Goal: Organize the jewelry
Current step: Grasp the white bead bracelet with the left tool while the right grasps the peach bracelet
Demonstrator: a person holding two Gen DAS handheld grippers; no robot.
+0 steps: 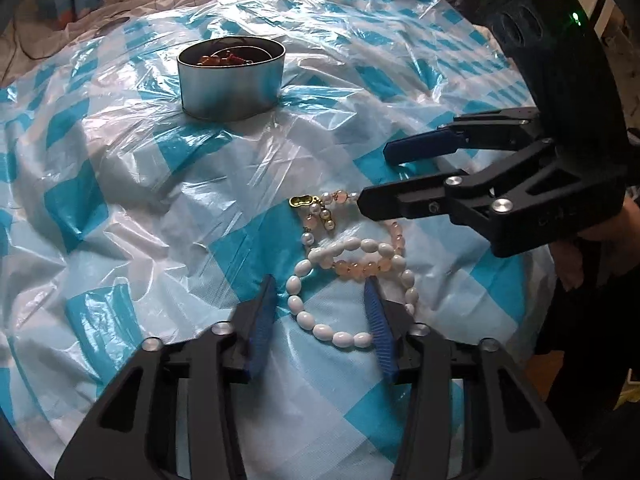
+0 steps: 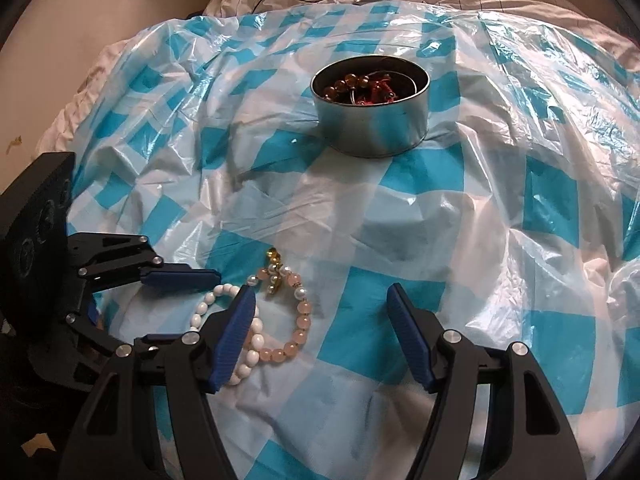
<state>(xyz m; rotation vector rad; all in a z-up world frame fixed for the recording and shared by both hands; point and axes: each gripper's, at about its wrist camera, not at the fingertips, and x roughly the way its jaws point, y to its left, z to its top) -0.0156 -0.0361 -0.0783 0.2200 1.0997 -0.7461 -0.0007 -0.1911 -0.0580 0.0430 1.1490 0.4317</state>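
Both tongs gape wide, holding nothing: left tongs point(image 1: 320, 284) straddle the white bracelet point(image 1: 340, 280); right tongs point(image 2: 320, 294) hover beside the pink bracelet point(image 2: 298, 320).

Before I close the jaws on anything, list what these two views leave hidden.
- Round tin: contents mostly hidden by its wall in the left wrist view; in the right wrist view, brown beads and red bits show, too tangled to count.
- White bead bracelet: partly covered by the right gripper finger.
- Pink bead bracelet: far end hidden behind the right gripper's finger in the left view.
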